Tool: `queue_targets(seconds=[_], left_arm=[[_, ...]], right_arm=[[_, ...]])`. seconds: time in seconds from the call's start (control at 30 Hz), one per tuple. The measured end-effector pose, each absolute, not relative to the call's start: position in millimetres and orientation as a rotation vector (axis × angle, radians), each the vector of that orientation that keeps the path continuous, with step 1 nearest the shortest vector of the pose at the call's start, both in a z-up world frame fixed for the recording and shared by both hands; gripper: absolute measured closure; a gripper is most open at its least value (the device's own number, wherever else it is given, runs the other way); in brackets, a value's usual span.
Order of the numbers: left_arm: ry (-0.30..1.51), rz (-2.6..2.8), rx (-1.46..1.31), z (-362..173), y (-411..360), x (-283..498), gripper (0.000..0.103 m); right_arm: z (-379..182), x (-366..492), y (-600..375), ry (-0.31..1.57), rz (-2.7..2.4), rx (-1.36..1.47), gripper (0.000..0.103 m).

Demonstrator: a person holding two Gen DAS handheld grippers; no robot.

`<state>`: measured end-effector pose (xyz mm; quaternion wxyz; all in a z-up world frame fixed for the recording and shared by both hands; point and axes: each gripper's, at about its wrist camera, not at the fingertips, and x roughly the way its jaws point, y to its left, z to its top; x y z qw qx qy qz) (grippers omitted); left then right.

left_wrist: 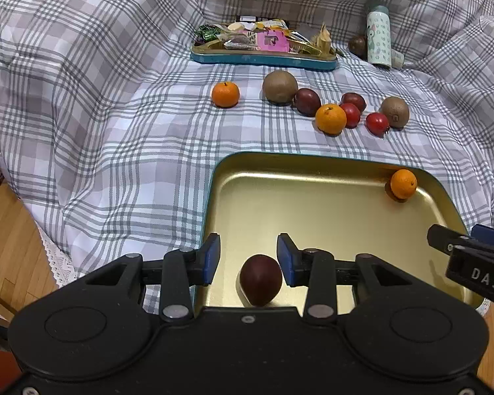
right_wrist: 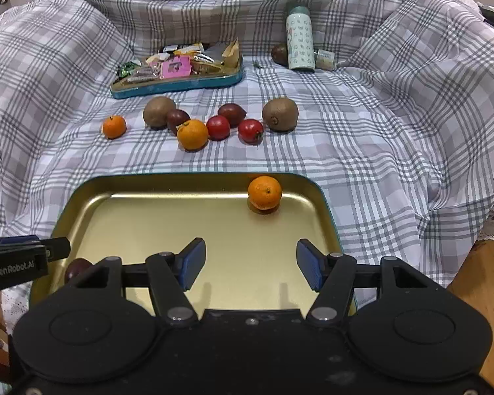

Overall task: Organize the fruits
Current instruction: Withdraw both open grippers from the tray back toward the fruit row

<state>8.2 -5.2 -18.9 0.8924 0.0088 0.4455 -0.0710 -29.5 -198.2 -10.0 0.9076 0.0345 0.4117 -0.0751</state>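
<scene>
Gold tray [right_wrist: 92, 197] sits at the near edge of the plaid cloth [left_wrist: 115, 131]. Two fruits lie in it: a dark plum-like fruit [left_wrist: 260, 279] at the near left, a small orange [right_wrist: 264, 192] against the far rim on the right side.

Left gripper [left_wrist: 248, 258]: jaws parted, blue pads [left_wrist: 210, 258] standing clear on either side of the dark fruit. The fruit rests on the tray floor between and slightly behind the tips; no pad touches it. Reads as released, not grasped.

Right gripper [right_wrist: 250, 263]: jaws spread wide over bare tray floor, holding nothing.

Loose fruit lies beyond the tray's far rim, in a cluster on the cloth: two kiwis [right_wrist: 158, 112] [right_wrist: 280, 114], a large orange [right_wrist: 192, 134], two red tomatoes [right_wrist: 218, 127] [right_wrist: 250, 130], two dark fruits [right_wrist: 178, 119] [right_wrist: 232, 113], and a lone small orange [right_wrist: 114, 126] off to the left.

Key relation: the cluster lies straight ahead of both grippers, past the rim. The right-hand kiwi and tomato lie closest to the right gripper's line; the lone small orange and left kiwi favour the left one. The fruits are roundish, so approach angle matters little, though neighbours touch and may roll when nudged.

Snack tin [right_wrist: 178, 75] and bottle [right_wrist: 300, 41] stand farther back.
</scene>
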Motion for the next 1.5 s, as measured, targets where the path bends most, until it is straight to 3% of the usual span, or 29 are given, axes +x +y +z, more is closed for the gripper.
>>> queue_targets(seconds=[0.8,1.5], left_arm=[[0.802,-0.048,0.043,15.1,8.0,-8.4,0.054],[0.986,-0.151,0.004,27.0,16.7,1.8,0.054]], right_arm=[[12.0,-31.1,-178.4,0.941,-0.158,-0.045,0.039],[12.5,-32.0,-174.1,1.142,-0.054,-0.046,0.041]])
